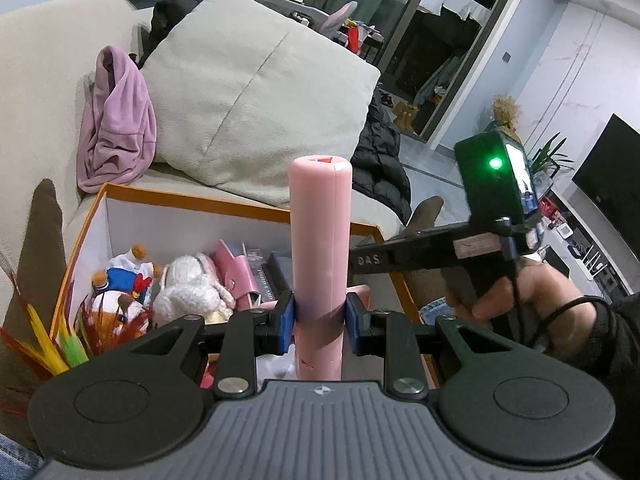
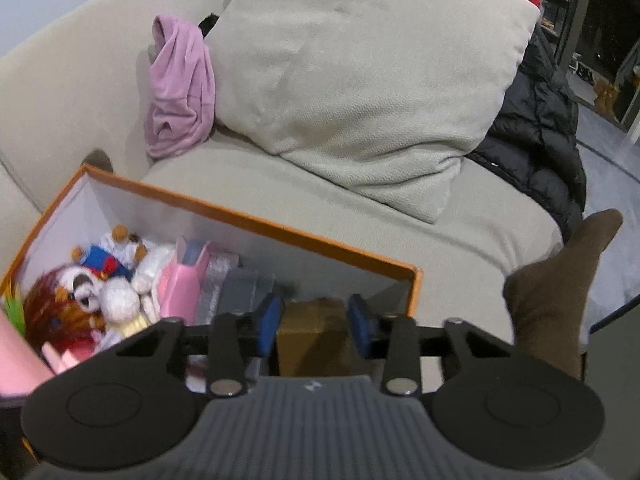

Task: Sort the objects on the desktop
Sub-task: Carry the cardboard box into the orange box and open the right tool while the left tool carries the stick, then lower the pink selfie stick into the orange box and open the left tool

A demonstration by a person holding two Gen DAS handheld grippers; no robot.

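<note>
My left gripper (image 1: 320, 316) is shut on a tall pink cylinder (image 1: 320, 232), held upright over the near side of an orange-rimmed box (image 1: 240, 208). The same cylinder shows at the left edge of the right wrist view (image 2: 16, 360). My right gripper (image 2: 314, 322) is low over the right end of the box (image 2: 280, 228), with a golden-brown carton (image 2: 312, 336) between its blue pads, which lie against its sides. Plush toys (image 2: 116, 300) and a pink case (image 2: 180, 284) fill the box. A hand (image 1: 532, 300) holds the right gripper's handle.
The box stands against a beige sofa seat (image 2: 320, 200) with a large cushion (image 2: 360, 80), a purple garment (image 2: 180, 88) and a black jacket (image 2: 536, 120). A foot in a brown sock (image 2: 560, 280) is at the right. Coloured feathers (image 1: 52, 344) stick up at the left.
</note>
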